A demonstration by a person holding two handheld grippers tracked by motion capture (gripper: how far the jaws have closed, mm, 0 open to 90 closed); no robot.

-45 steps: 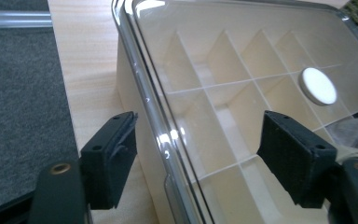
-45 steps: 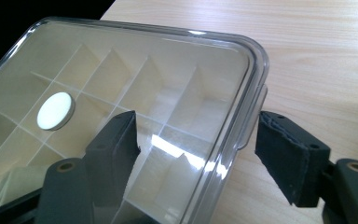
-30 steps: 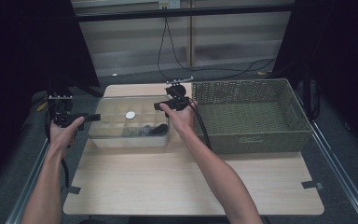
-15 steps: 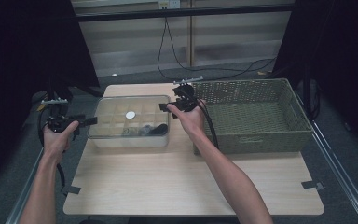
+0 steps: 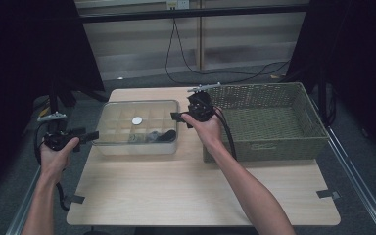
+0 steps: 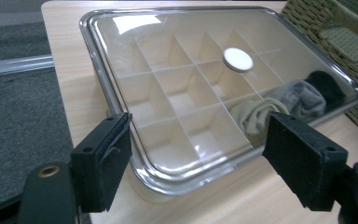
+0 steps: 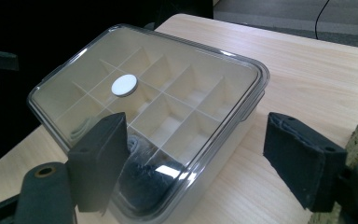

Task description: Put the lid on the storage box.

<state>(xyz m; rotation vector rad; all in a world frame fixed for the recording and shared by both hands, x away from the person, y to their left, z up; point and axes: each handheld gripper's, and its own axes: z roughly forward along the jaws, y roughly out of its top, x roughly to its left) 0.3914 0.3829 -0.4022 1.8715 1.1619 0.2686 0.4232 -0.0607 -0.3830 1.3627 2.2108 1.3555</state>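
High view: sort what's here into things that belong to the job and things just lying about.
Job in hand: lidded box with its dividers and the socks inside; left gripper; right gripper, both open beside it.
Lying about: wicker basket; floor cable.
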